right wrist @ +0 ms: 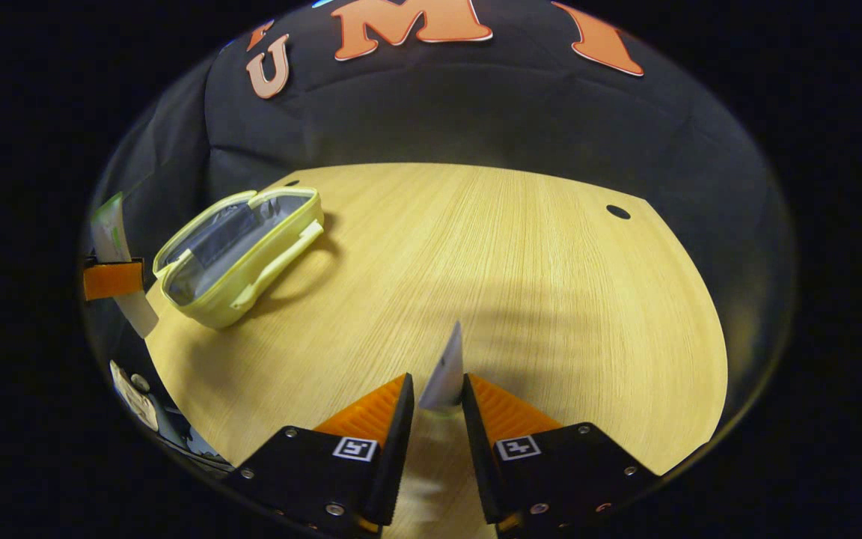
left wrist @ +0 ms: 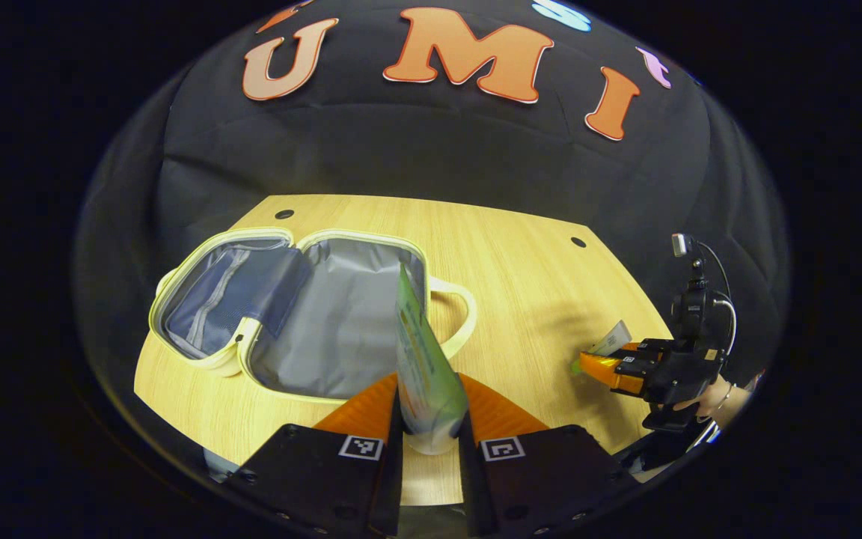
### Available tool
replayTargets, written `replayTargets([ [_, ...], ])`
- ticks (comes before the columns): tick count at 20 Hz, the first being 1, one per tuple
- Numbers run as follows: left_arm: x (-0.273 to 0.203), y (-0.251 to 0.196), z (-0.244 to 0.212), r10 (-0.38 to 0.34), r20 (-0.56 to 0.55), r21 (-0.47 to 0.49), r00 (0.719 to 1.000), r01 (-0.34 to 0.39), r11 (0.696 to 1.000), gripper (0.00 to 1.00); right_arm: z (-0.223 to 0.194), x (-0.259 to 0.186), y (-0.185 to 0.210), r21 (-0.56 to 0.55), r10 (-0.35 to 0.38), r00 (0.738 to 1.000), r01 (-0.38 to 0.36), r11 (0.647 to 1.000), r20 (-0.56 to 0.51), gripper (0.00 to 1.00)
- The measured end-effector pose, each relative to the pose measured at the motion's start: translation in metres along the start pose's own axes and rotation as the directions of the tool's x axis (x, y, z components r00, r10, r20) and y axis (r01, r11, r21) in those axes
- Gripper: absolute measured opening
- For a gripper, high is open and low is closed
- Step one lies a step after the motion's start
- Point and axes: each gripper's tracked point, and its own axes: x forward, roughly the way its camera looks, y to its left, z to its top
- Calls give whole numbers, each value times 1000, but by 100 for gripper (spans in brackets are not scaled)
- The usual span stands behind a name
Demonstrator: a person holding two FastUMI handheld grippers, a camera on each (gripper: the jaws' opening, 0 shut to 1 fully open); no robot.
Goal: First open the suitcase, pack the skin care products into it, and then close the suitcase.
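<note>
The suitcase [left wrist: 304, 314] lies open at the far left of the wooden table [left wrist: 536, 277], its grey lining up and a handle [left wrist: 457, 314] toward the middle. The left gripper [left wrist: 431, 419] clamps a green tube [left wrist: 423, 359] upright just before the open half. The right gripper [right wrist: 437, 400] pinches a small white tube [right wrist: 446, 370] near the table's right edge. Between the suitcase and that edge lies bare wood, with two small holes [right wrist: 618, 212] near the far edge.
</note>
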Motion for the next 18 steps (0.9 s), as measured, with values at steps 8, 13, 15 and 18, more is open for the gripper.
replayTargets([
  [8,-17,19,15,-61,-44,-12,997,61,998,33,29,-38,26,77,62,997,-59,995,-40,31],
  [13,-24,47,48,-152,-128,28,980,157,987,33,77,-74,74,130,140,990,-136,982,-27,31],
  [15,-14,65,56,-178,-188,58,966,192,980,33,95,-81,99,154,171,985,-168,974,-5,31],
  [18,8,93,63,-190,-311,85,931,227,970,33,105,-84,136,213,183,983,-184,960,22,31],
])
